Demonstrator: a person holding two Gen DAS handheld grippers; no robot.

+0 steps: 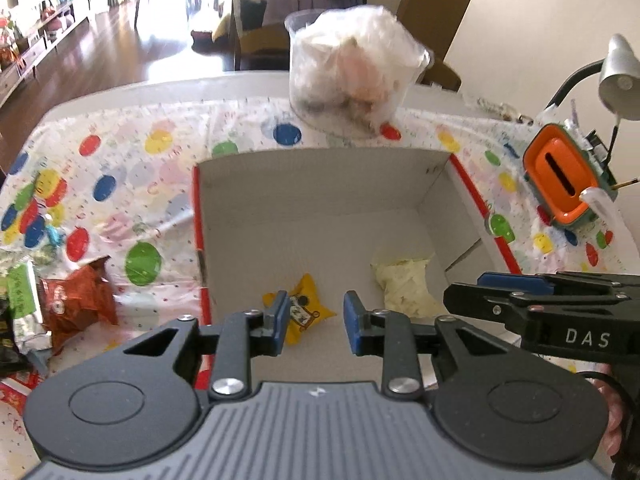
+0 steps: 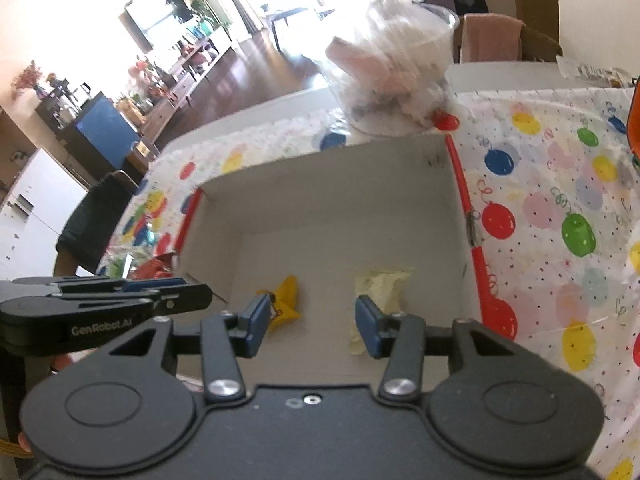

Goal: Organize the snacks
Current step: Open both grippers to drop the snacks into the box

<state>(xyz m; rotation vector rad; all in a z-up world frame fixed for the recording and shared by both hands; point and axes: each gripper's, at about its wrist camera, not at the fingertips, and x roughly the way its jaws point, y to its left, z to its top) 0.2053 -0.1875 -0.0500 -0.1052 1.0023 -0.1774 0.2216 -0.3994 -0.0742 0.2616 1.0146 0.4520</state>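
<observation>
1. bench (image 1: 120,184) covered with a white cloth printed in coloured balloons and dots; the bare white edge shows at 12 o'clock.
2. open cardboard box (image 1: 320,184) with a red rim sits mid-bench, grey inside.
3. on the box floor: yellow snack packet (image 1: 310,306) toward 7 o'clock, pale cream packet (image 1: 404,284) toward 5 o'clock, apart from each other.
4. left gripper (image 1: 316,320) hangs above the box, jaws part open, nothing between the blue pads; yellow packet lies below them, not gripped.
5. right gripper (image 2: 314,326) also over the box, jaws open wider, empty; cream packet lies under its right pad.
6. loose snacks outside the box at 9 o'clock: red-brown foil packet (image 1: 80,300), green-and-silver wrapper (image 1: 22,300).
7. clear plastic tub (image 1: 352,76) stuffed with white wrappers at 12 o'clock, just behind the box.
8. orange-and-green holder (image 1: 560,180) and a silver desk lamp (image 1: 618,80) at 2 o'clock.
9. room beyond: dark wood floor, bright window glare, low cabinets along the left wall, a wall screen, plants, chairs behind the bench.
</observation>
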